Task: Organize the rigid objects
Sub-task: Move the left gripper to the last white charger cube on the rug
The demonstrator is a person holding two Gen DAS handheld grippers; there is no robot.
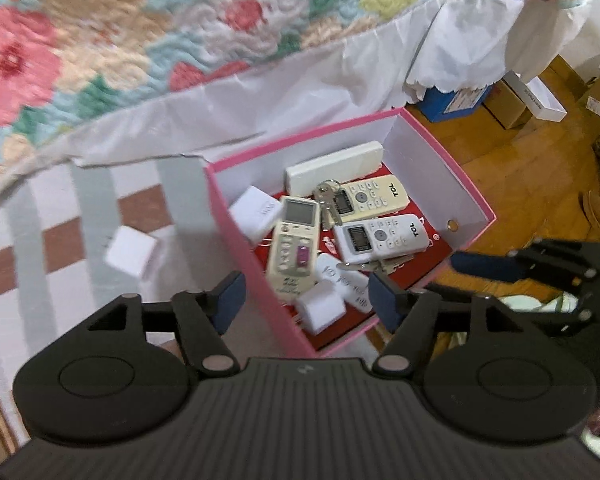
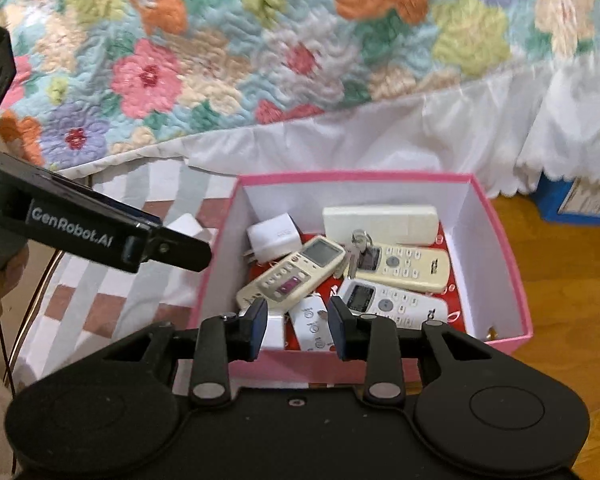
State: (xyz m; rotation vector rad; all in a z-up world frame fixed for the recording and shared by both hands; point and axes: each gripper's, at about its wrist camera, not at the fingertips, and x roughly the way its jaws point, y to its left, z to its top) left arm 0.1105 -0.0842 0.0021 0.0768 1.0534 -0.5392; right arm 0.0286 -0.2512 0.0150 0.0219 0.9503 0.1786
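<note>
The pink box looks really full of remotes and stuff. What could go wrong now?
1. One white charger cube lies outside the pink box on the striped cloth; it could get forgotten.
2. The keys rest across two remotes; dropping more in might snag or scratch them.
3. The left gripper and right gripper hang close together over the box, both open and empty; they might bump.
</note>
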